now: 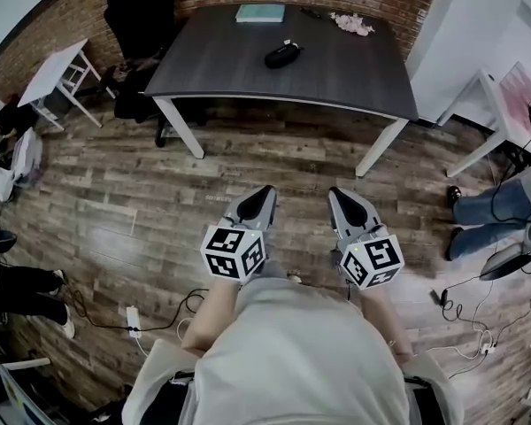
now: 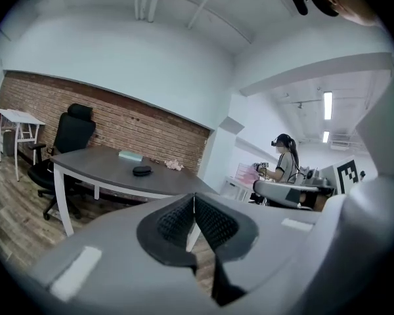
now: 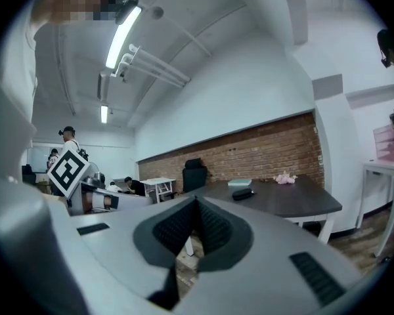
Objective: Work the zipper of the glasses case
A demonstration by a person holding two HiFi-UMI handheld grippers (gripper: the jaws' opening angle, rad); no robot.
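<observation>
The black glasses case (image 1: 283, 55) lies near the middle of the dark table (image 1: 230, 69), far from me; it also shows as a small dark lump in the left gripper view (image 2: 142, 170) and the right gripper view (image 3: 241, 193). My left gripper (image 1: 264, 190) and right gripper (image 1: 335, 192) are held close to my body over the wooden floor, well short of the table. Both have their jaws pressed together with nothing between them, as seen at the left gripper (image 2: 194, 199) and the right gripper (image 3: 196, 203).
A teal book (image 1: 259, 12) and a pink crumpled object (image 1: 352, 23) lie at the table's far edge. A black office chair (image 1: 140, 25) stands at the table's left. White side tables (image 1: 57, 71) flank the room. Cables (image 1: 142, 321) trail on the floor. A person (image 2: 285, 166) stands at the right.
</observation>
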